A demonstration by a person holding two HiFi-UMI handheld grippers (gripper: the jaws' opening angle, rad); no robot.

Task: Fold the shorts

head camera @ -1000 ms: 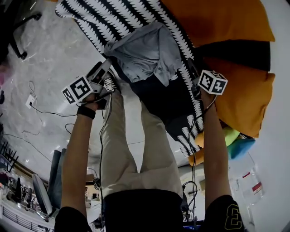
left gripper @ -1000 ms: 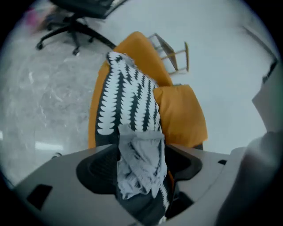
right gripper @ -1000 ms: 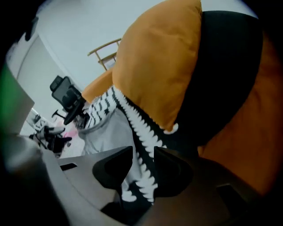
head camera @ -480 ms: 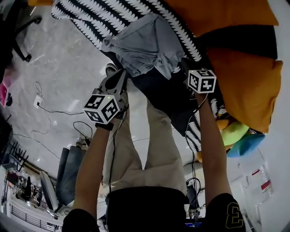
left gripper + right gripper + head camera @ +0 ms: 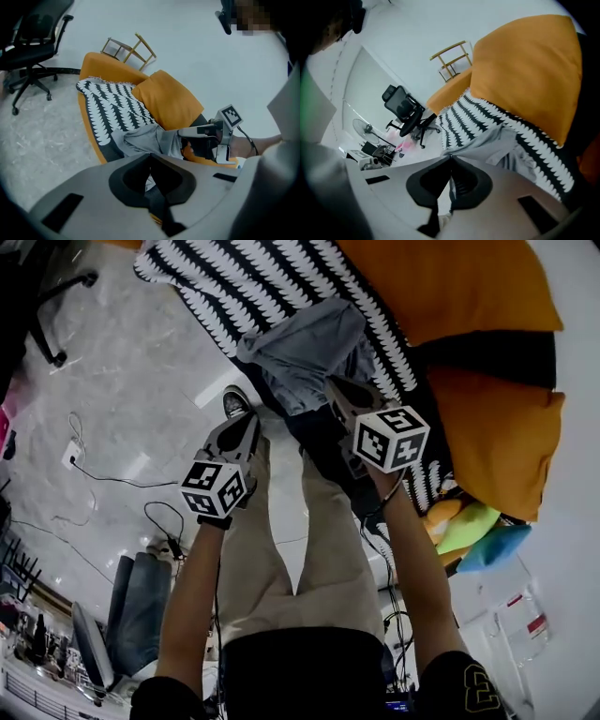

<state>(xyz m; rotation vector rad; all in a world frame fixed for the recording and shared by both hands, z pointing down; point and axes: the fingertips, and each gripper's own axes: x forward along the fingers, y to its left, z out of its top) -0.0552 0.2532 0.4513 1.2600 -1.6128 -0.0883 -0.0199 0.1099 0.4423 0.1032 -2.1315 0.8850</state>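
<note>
The grey shorts [image 5: 302, 348] lie bunched on a black-and-white patterned throw [image 5: 234, 287] over an orange sofa. My left gripper [image 5: 253, 418] comes in from the lower left, shut, with the shorts' near edge [image 5: 140, 143] running into its closed tips [image 5: 150, 155]. My right gripper [image 5: 334, 385] is also shut and pinches the shorts' edge [image 5: 487, 145] at its tips [image 5: 451, 158], with fabric hanging below them. The left gripper view also shows the right gripper [image 5: 187, 132] against the shorts' right side.
Orange cushions [image 5: 487, 427] rise behind the throw, with green and blue ones [image 5: 469, 526] at the right. The person's beige-trousered legs [image 5: 291, 549] and a shoe [image 5: 234, 401] stand before the sofa. Cables [image 5: 112, 474] cross the marble floor. A black office chair [image 5: 28, 47] stands at the left.
Both grippers have closed on the shorts. The right one swung left toward the middle, bunching the fabric. The left one rolled, rose and drew in under the shorts' near edge.
</note>
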